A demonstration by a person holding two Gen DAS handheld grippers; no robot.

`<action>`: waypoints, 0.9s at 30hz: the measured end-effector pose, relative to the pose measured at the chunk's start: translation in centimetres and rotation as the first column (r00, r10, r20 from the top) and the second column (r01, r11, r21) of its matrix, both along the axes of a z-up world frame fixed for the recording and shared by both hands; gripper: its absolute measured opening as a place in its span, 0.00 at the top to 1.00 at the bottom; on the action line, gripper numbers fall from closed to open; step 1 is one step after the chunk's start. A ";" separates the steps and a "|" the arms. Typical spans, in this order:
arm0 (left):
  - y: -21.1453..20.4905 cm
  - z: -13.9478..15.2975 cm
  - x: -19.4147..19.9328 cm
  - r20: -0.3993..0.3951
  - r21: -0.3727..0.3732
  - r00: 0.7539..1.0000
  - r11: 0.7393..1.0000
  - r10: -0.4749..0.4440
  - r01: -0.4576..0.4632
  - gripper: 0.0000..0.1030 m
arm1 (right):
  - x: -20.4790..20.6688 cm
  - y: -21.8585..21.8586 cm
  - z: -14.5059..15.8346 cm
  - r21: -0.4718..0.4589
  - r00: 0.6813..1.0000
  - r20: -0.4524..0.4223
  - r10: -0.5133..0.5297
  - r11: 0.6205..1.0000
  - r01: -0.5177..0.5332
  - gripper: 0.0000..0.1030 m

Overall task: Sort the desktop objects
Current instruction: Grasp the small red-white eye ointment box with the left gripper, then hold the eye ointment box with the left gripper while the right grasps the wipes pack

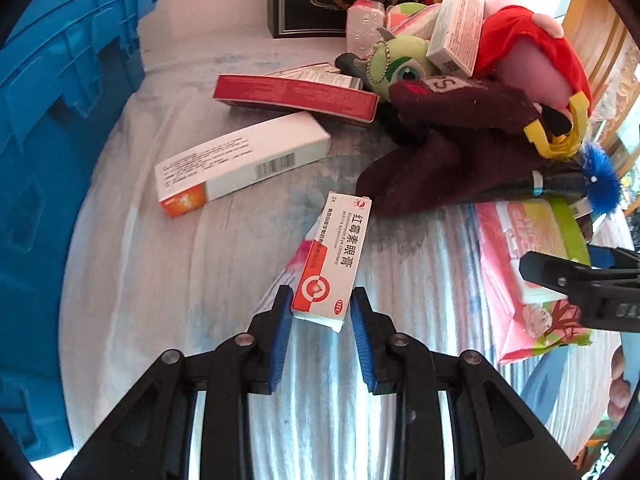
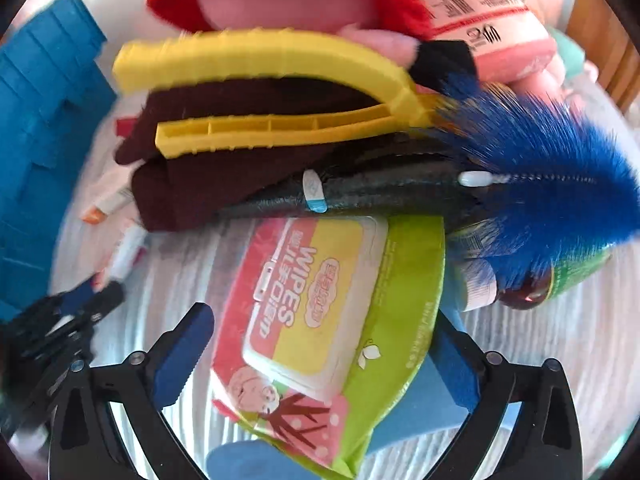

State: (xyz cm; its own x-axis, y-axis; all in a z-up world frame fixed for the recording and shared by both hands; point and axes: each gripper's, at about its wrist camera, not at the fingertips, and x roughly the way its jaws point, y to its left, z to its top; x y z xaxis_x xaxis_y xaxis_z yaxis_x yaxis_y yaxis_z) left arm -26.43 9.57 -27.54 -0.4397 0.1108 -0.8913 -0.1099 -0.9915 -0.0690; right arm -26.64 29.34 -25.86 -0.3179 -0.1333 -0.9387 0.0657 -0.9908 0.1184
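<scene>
The left gripper (image 1: 322, 306) has its jaws drawn in narrow on the near end of the small ointment box (image 1: 333, 258), a red-and-white carton lying on the white cloth (image 1: 160, 280); the blue pads sit at the box's two long sides, and the left one looks to be touching while the right shows a sliver of gap, so the hold looks thin. The grip is at one end only — if the box is lifted it may pivot and slip out; a crumpled wrapper beneath it could also come up with it. The blue crate (image 1: 52, 160) stands just left, a likely place for it; the swing there passes near the long white box (image 1: 244, 160).

The right gripper (image 2: 320, 354) stands wide open astride the wipes pack (image 2: 316, 320), pads clear of it on both sides and holding nothing; the pack is soft and its far end is tucked under the dark brown cloth (image 2: 224, 184) and the blue duster (image 2: 560, 200) — closing and pulling could drag that pile or let the pack sag and squirm free.
</scene>
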 end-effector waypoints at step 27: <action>0.3 -1.2 6.2 0.027 0.024 1.000 1.000 0.007 -0.008 0.72 | 6.7 -1.4 -0.8 0.190 0.998 -0.067 -0.015 0.981 0.027 0.00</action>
State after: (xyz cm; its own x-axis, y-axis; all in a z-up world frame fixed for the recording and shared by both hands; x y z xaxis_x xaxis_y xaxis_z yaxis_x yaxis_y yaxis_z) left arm -20.19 9.85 -28.79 -0.4167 0.1290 -0.8998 -0.1004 -0.9904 -0.0955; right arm -19.98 27.94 -26.69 -0.3796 0.0538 -0.9236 0.0462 -0.9960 -0.0770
